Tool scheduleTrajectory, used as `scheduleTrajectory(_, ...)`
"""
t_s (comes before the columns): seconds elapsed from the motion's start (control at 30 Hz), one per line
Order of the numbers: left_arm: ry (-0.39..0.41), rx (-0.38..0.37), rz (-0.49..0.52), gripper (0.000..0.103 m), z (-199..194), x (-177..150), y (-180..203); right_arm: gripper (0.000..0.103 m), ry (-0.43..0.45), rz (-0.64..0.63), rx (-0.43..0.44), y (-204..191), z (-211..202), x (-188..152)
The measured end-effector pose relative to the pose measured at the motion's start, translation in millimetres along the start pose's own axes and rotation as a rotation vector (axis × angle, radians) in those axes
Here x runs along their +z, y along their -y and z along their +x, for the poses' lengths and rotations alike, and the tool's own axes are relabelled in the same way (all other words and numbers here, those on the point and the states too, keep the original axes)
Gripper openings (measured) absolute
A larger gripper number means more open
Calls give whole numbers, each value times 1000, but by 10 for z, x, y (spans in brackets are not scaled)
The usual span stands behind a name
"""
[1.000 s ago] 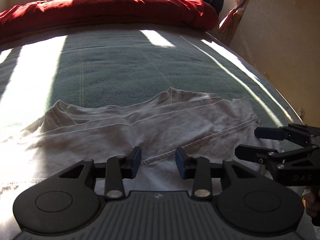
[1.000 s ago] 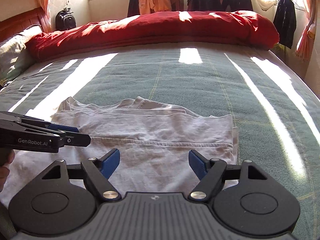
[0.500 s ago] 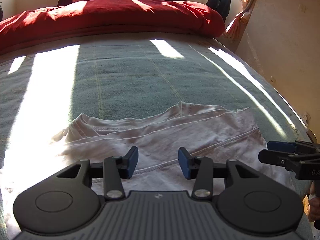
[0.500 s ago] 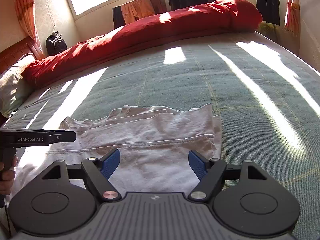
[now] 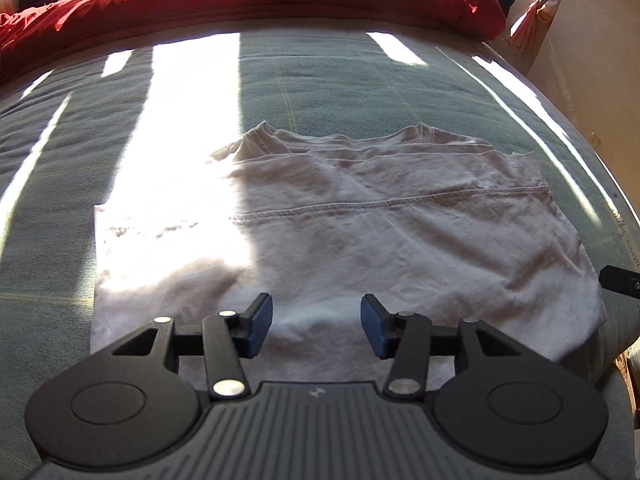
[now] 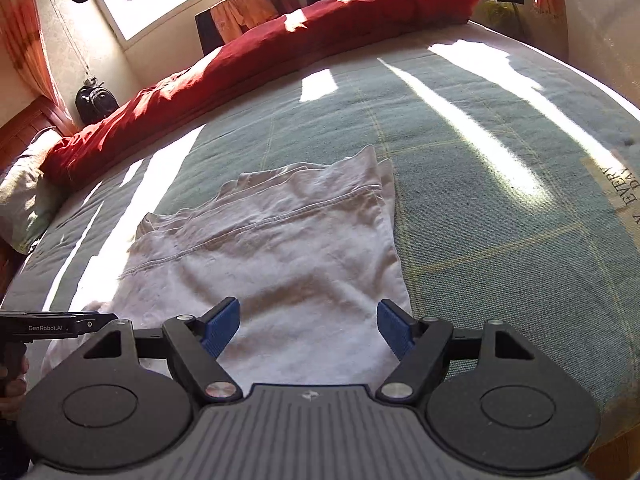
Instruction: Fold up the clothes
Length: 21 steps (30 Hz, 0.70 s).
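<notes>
1. Hidden: the near hem of the shirt (image 5: 400,232) runs under each gripper body and is out of sight in both views. Its left part lies in a glaring band of sun, where the cloth detail washes out.
2. Cut off: from the left wrist view only a black tip of the right gripper (image 5: 618,280) shows at the right edge. From the right wrist view the left gripper (image 6: 86,322) shows side-on, so its jaw gap cannot be read there. A hand (image 6: 12,384) grips its handle at the frame edge, mostly cut off.
3. Hard to read: printed letters on the blanket (image 6: 500,200) near the bed's right edge are only partly legible.
4. Left gripper (image 5: 316,330): released, blue pads parted, nothing between them, held low over the shirt's near edge and pointing across the bed.
5. Right gripper (image 6: 308,328): released, pads wide apart, empty, hovering over the shirt's near right corner. Whether either one touches the cloth cannot be told.
6. Shirt: white, folded, lying flat on the green blanket at the near side of the bed, seams running crosswise, collar end away.
7. A red duvet (image 6: 260,52) is bunched along the far side, well apart from the shirt.
</notes>
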<state>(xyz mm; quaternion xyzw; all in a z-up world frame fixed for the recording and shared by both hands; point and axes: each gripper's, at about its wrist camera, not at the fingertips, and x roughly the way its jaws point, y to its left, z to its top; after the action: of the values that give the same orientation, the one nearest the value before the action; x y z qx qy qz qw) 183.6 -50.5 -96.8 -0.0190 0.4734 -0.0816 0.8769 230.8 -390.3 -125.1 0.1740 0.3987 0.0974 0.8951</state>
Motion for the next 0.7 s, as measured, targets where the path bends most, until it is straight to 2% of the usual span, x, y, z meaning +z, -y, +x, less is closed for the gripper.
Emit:
scheduleTrajectory(0.1,22,-8,-15,53,-138,-17,-24,79,-30,19,28,-47,-14,-94)
scheduleTrajectory(0.27,18,1,-20,53,-223,-85,-36,79,-23,32,45,-97,-69,-143)
scheduleTrajectory(0.4,15,-12,-66,53,-265,-62,-112,80,-17,43,59,-137,-113,-183)
scheduleTrajectory(0.5,21,-22,-95,53,-318,-27,-171,80,-66,32,105,-266,76,-186)
scheduleTrajectory(0.57,18,-40,-134,54,-365,4,-263,80,-168,53,50,-291,268,-287)
scheduleTrajectory(0.63,0,-80,-217,54,-404,42,-434,80,-189,53,18,-282,295,-372)
scheduleTrajectory(0.7,-25,-127,-302,54,-431,72,-631,80,-166,55,32,-280,218,-375)
